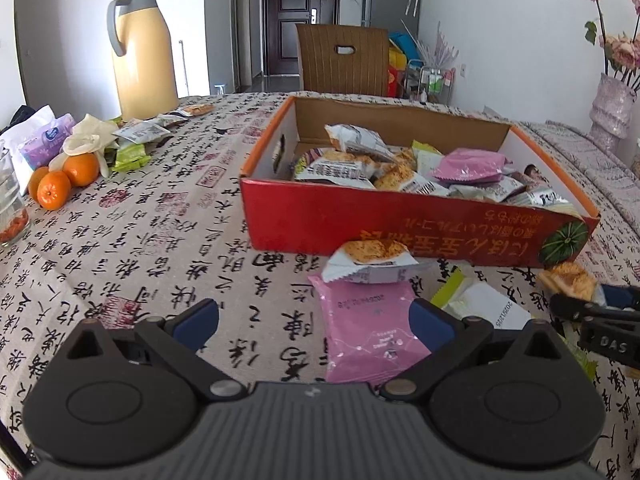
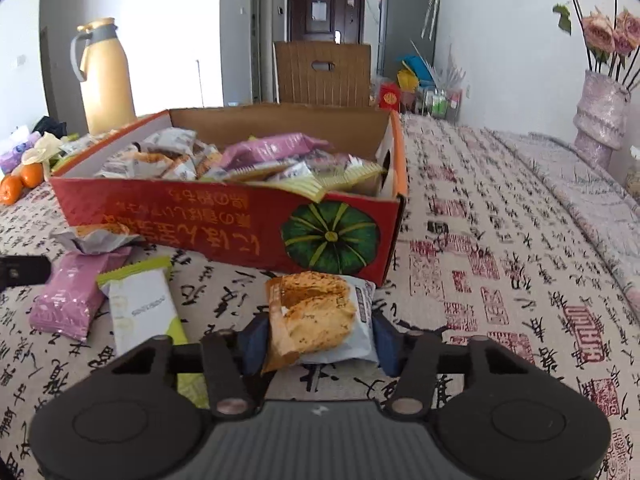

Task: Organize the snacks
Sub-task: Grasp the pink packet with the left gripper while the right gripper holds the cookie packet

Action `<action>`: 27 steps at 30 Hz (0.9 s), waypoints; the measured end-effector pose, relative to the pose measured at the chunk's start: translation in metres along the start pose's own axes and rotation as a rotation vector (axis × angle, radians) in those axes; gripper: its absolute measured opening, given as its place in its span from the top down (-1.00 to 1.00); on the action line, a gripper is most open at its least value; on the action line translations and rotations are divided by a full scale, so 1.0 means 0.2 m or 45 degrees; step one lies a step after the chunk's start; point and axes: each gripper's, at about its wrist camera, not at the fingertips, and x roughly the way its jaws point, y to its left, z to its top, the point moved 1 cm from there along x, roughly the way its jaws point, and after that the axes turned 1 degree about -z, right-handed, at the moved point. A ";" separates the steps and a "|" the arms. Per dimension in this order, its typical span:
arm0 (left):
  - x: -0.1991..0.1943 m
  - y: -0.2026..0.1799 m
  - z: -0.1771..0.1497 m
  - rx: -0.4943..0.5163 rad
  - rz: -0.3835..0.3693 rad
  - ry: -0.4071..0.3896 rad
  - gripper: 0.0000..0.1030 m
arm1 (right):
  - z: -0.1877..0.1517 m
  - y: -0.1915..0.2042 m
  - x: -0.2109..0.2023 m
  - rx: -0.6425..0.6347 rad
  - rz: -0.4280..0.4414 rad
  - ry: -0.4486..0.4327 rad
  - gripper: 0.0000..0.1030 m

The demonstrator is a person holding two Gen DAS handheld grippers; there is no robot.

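cracker packet (image 2: 320, 316) between the right gripper (image 2: 320, 344) jaws, near red box (image 2: 224, 224)

Clear drinking glass (image 1: 10, 200) left of the red cardboard snack box (image 1: 400, 228) is cut off by the left wrist frame edge, contents at its base unreadable. Lower end of the white-and-green snack packet (image 2: 140, 312), left of that box's pumpkin picture, is hidden behind the black gripper body. Packets deep inside the box overlap, so their labels are too small and blurred to read.
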 end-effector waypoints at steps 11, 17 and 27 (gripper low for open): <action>0.12 -0.12 0.02 0.006 0.088 0.103 -1.00 | -0.01 -0.13 -0.18 0.117 -0.030 -0.169 0.13; 0.15 -0.16 0.03 0.007 0.104 0.120 -1.00 | -0.04 -0.18 -0.21 0.149 -0.023 -0.171 0.13; 0.21 -0.18 0.01 0.003 0.154 0.162 -0.95 | -0.07 -0.19 -0.20 0.170 0.001 -0.166 0.12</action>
